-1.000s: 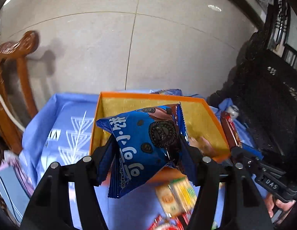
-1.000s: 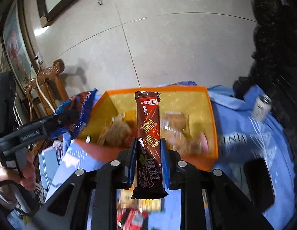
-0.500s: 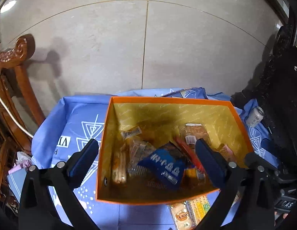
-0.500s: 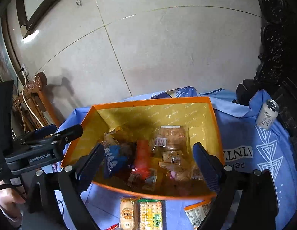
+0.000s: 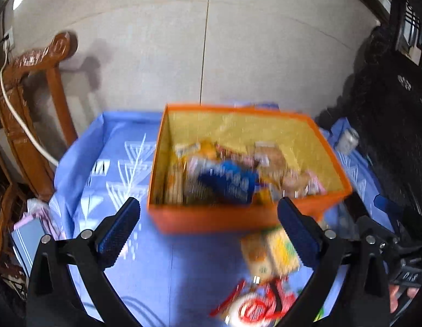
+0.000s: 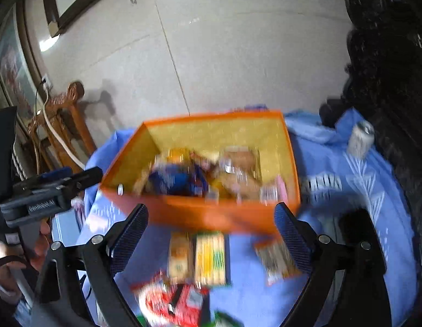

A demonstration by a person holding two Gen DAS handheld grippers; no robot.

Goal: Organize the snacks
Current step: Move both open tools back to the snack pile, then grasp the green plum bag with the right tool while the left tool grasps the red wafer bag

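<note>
An orange box [image 5: 211, 219] with a yellow lining stands on a blue cloth and holds several snack packs, among them a blue cookie bag [image 5: 228, 182]. The box also shows in the right wrist view [image 6: 211, 218], with the blue bag [image 6: 178, 181] inside. My left gripper [image 5: 208, 229] is open and empty, in front of the box. My right gripper [image 6: 211, 234] is open and empty, also in front of the box. On the cloth in front lie yellow cracker packs [image 6: 197, 259], a red pack [image 6: 172, 305] and a brown pack [image 6: 276, 261]. Both views are blurred.
A drink can [image 6: 360, 139] stands at the right on the blue cloth [image 5: 115, 163]. A wooden chair [image 5: 33, 103] is at the left, dark carved furniture [image 5: 388, 109] at the right. The left gripper body [image 6: 42, 190] shows at the left of the right wrist view.
A second ago my left gripper held the blue cookie bag and my right held a brown chocolate bar. Both opened and dropped them into the box. Both grippers have since pulled back.
</note>
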